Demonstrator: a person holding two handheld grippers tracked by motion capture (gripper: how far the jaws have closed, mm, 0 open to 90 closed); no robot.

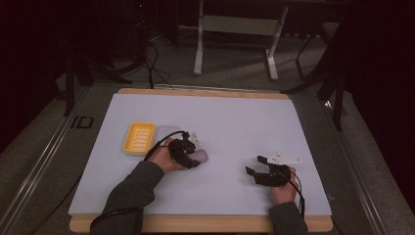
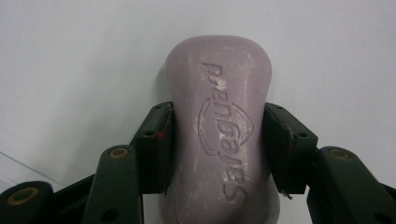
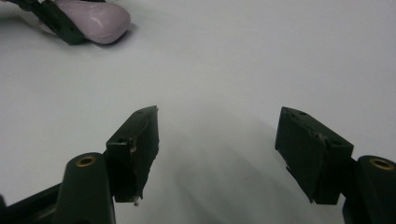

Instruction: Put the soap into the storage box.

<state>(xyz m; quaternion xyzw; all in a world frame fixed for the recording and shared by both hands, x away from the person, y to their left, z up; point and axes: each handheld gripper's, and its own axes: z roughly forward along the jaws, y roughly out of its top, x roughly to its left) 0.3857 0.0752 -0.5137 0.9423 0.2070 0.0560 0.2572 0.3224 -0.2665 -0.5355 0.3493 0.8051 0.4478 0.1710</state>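
Note:
A lilac bar of soap with an embossed brand name lies flat on the white table top. My left gripper is shut on it, one pad pressing each long side at the bar's waist. In the high view the left gripper and the soap sit left of the middle of the table. My right gripper rests at the front right, its jaws open with nothing between them. From the right gripper view the soap lies far off at the top left.
A yellow ribbed soap dish stands just left of the left hand. The table has a wooden rim along its front. Behind the table there is a dark floor with a metal frame and cables.

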